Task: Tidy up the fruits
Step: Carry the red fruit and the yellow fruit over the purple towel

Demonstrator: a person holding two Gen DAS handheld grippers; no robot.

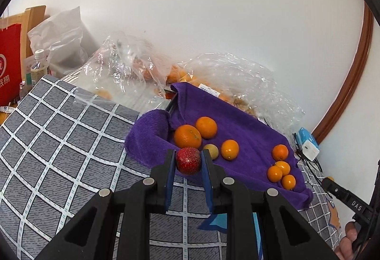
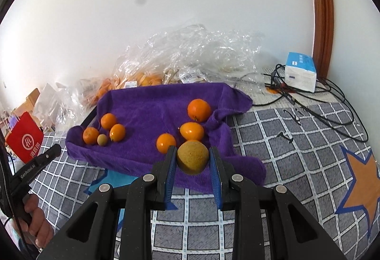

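- Strawberry (image 1: 188, 160): red, speckled, at lower centre of the left view, pinched between the left fingers (image 1: 170, 162).
- Longan (image 2: 192, 157): tan, round, at lower centre of the right view, pinched between the right fingers (image 2: 215, 160).
- Both point downward over the purple towel (image 2: 152, 103) with oranges (image 2: 199, 110).

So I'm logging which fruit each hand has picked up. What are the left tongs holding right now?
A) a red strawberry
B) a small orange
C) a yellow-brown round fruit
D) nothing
A: the left tongs are shut on a red strawberry, while the yellow-brown fruit sits in the right tongs.
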